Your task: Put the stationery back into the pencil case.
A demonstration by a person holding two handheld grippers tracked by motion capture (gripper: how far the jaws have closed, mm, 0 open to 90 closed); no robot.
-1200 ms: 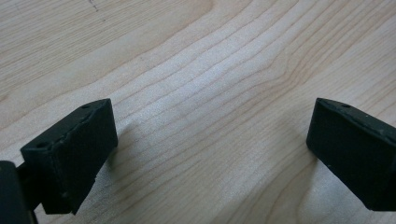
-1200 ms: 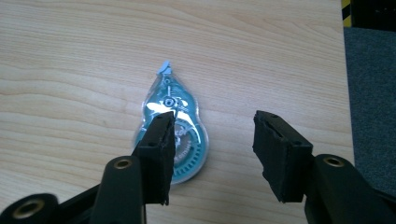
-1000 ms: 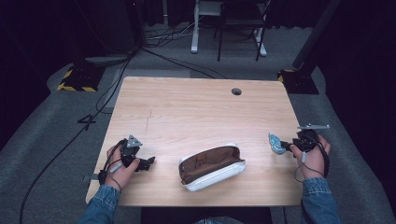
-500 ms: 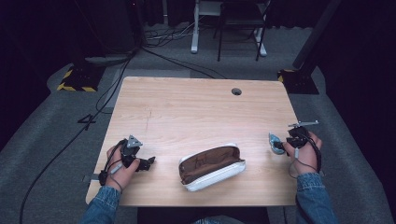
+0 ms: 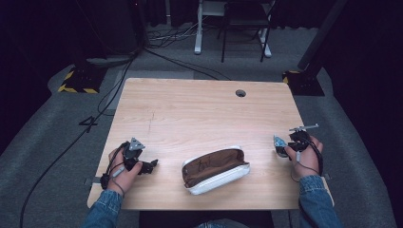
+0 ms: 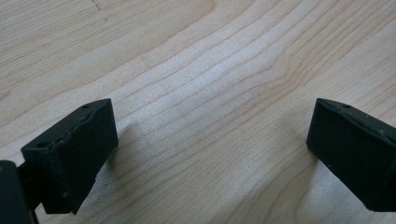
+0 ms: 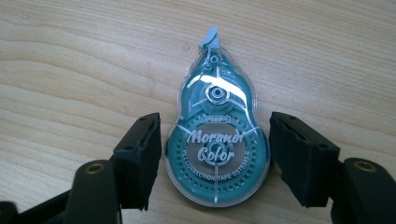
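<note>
1. A teal correction tape [image 7: 217,144] lay flat on the table [image 5: 199,114], near its right edge.
2. The right gripper [image 7: 215,161] straddled it, jaws having just narrowed; the pads looked just clear of its sides.
3. A brown pouch [image 5: 215,168] sat mid-table, unzipped.
4. The left gripper [image 6: 210,154] stood open over bare wood.

- Correction tape dispenser [image 7: 217,140], teal, centre of right gripper view: "Morandi Color" in white script; below it, small print "PET CORRECTION TAPE", code unclear.
- Floor [image 5: 89,124], left in high view: mark "4".
</note>
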